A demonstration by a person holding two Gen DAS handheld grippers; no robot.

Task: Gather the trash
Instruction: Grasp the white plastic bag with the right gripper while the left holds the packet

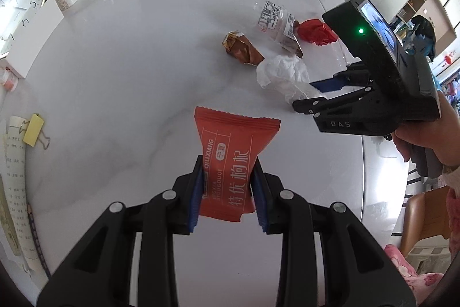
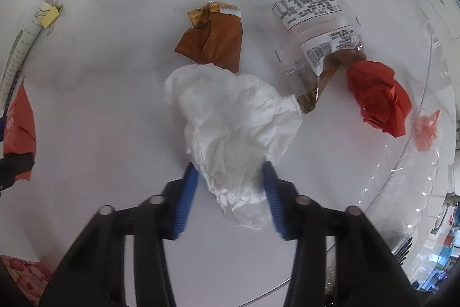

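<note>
Trash, five pieces on your white table (image 1: pixel 120 71).

1. Red packet (image 1: pixel 230 163): clamped between the pads of your left gripper (image 1: pixel 228 192), lifted clear of the table. Hold looks firm across its width.
2. White tissue (image 2: pixel 230 131): crumpled, its near end between the blue pads (image 2: pixel 187 197) of your right gripper (image 2: pixel 231 197). The jaws are drawn in against its sides; a true grip is likely, but only a thin tail is taken.
3. Brown wrapper (image 2: pixel 212 42): just beyond the tissue, its near edge touching it.
4. Clear bag (image 2: pixel 316 28): to the right, labelled, brown scrap inside.
5. Red paper ball (image 2: pixel 376 97): beside the bag's end, near a clear dish (image 2: pixel 417 163).

Risks, as judged:
- Tissue may tear or slip out if you lift fast, since the bulk lies beyond the pads.
- Lifting may drag the brown wrapper, which touches the tissue.
- Your grippers sit near each other; swinging either could knock the packet loose.
</note>
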